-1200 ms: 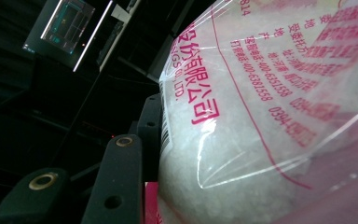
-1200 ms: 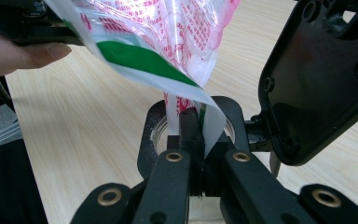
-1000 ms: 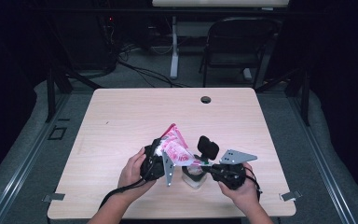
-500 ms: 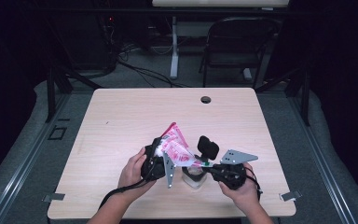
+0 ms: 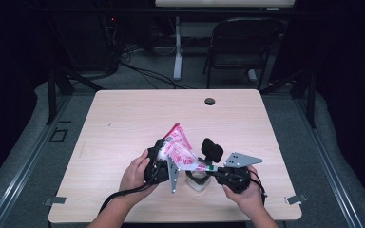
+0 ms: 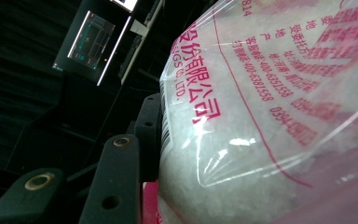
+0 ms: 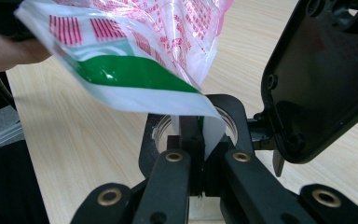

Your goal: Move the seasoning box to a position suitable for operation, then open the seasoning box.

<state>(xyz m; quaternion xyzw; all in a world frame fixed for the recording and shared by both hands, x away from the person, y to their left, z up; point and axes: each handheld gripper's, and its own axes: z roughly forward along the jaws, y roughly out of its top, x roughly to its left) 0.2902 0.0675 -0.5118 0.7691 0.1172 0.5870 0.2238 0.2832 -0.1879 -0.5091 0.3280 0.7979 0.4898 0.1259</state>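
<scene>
A: Dark room; a chair (image 5: 240,45) and cables stand beyond the wooden worktop (image 5: 123,118), whose surface is bare apart from a grommet hole (image 5: 209,101) at 12 o'clock. Report the state of each hand-held gripper.

B: My left hand-held gripper (image 5: 158,164) stands about half open, clamped on the body of the bag (image 5: 179,149), a clear pouch with red print and white granules inside. In the left gripper view the bag (image 6: 270,116) bulges against one jaw. My right hand-held gripper (image 5: 213,169) is fully closed, pinching the bag's lower corner (image 7: 200,123).

A: Location of the bag and receiver?

B: Bag sits at 6 o'clock on the worktop, tilted, its pinched corner pointing down over a small clear jar (image 5: 197,179). In the right gripper view the jar (image 7: 161,133) rim lies directly behind the jaws.

A: Progress?

B: I judge positioning done: bag raised, corner aligned above the jar. I cannot tell whether the corner is open. No granules show falling, so filling remains.
</scene>
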